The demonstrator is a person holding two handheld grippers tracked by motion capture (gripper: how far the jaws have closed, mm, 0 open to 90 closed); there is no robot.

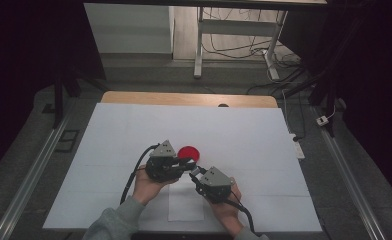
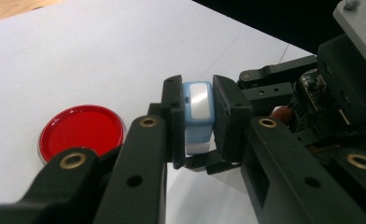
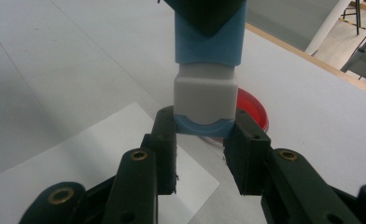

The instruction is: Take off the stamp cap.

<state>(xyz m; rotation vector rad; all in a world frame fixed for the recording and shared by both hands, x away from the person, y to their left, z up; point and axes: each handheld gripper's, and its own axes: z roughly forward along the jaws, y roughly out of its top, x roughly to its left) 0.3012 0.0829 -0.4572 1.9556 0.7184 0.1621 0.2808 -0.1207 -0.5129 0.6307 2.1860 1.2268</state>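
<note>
A small blue and white case (image 2: 199,106) hangs above the table between both grippers. My left gripper (image 2: 197,116) is shut on its blue upper part, one pad on each side. My right gripper (image 3: 203,135) is shut on the blue foot below its white cap (image 3: 203,93). In the right gripper view the blue body (image 3: 209,46) runs up into the left gripper's black jaw. From above, the left gripper (image 1: 191,164) and the right gripper (image 1: 197,173) meet tip to tip near the table's middle.
A round red dish (image 1: 188,152) lies on the white table cover (image 1: 134,130) just beyond the grippers; it is also the red dish (image 2: 81,132) in the left gripper view. A loose white sheet (image 1: 185,202) lies by the near edge. A wooden table edge (image 1: 189,98) runs along the far side.
</note>
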